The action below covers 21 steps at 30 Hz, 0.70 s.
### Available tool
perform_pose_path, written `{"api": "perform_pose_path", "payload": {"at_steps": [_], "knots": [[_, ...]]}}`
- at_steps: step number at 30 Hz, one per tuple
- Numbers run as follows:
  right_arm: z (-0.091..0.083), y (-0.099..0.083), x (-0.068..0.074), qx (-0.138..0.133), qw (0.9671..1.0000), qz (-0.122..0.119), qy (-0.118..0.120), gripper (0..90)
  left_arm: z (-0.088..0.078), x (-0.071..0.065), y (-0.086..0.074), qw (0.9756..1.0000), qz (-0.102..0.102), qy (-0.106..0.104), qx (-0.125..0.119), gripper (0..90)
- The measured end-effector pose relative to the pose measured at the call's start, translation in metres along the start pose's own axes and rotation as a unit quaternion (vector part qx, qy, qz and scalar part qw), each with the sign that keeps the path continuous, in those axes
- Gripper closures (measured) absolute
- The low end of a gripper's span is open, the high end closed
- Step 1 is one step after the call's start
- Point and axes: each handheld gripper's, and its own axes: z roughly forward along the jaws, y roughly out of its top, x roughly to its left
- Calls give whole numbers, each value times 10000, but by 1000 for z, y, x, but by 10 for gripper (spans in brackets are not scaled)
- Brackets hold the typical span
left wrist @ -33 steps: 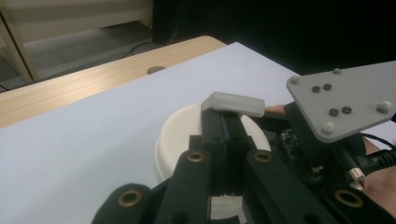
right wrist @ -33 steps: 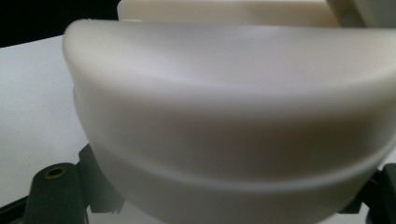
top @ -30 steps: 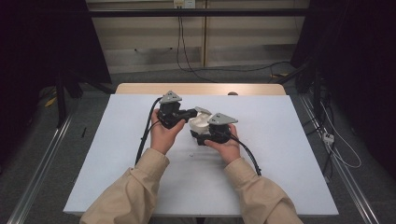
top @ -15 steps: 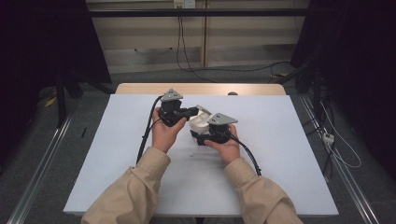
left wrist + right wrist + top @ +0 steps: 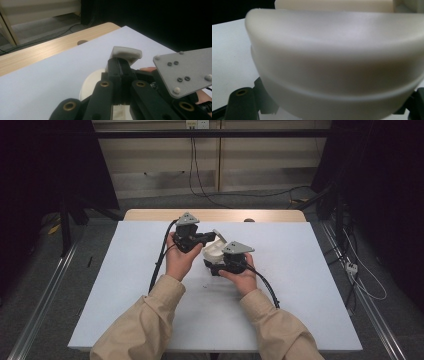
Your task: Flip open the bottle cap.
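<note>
Both of my grippers are over the middle of the white table (image 5: 125, 300), meeting at one cream-white plastic container (image 5: 214, 251).

Left gripper (image 5: 207, 238): held in my left hand (image 5: 179, 261), pointing toward the right across the table in the high view. In the left gripper view its jaws are drawn together on the thin edge of the container's flap (image 5: 126, 53), a flat cream tab that stands up just past the jaw tips. So these jaws are closed and gripping the flap. The rounded cream body (image 5: 93, 80) of the container sits below and behind the jaws in that view.

Right gripper (image 5: 214, 266): held in my right hand (image 5: 243, 279), just nearer to me than the container. In the right gripper view the container's curved wall (image 5: 332, 67) is pressed up close, with a black jaw at each lower corner against its sides. These jaws are closed around the container body.

Container position: centre of the table, between the two grippers, touching both. I cannot tell whether its base rests on the table or is lifted off it.

The grey plate (image 5: 186, 71) of the right gripper shows beside the left jaws in the left gripper view; the two grippers are very near each other. A cable (image 5: 159, 262) trails from the left gripper back along my left sleeve (image 5: 145, 325).
</note>
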Motion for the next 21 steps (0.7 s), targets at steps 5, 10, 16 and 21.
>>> {"api": "perform_pose_path", "payload": {"at_steps": [5,10,16,21], "knots": [[0,0,0,2,10000,-6,2,188,2,-1,1,10000,7,-7,23,900],[0,0,0,-2,10000,3,0,188,5,-2,2,10000,27,-17,29,900],[0,0,0,1,10000,1,3,188,7,-3,7,10000,42,-13,32,900],[0,0,0,2,10000,1,-3,188,10,-3,10,10000,44,-22,39,900]]}}
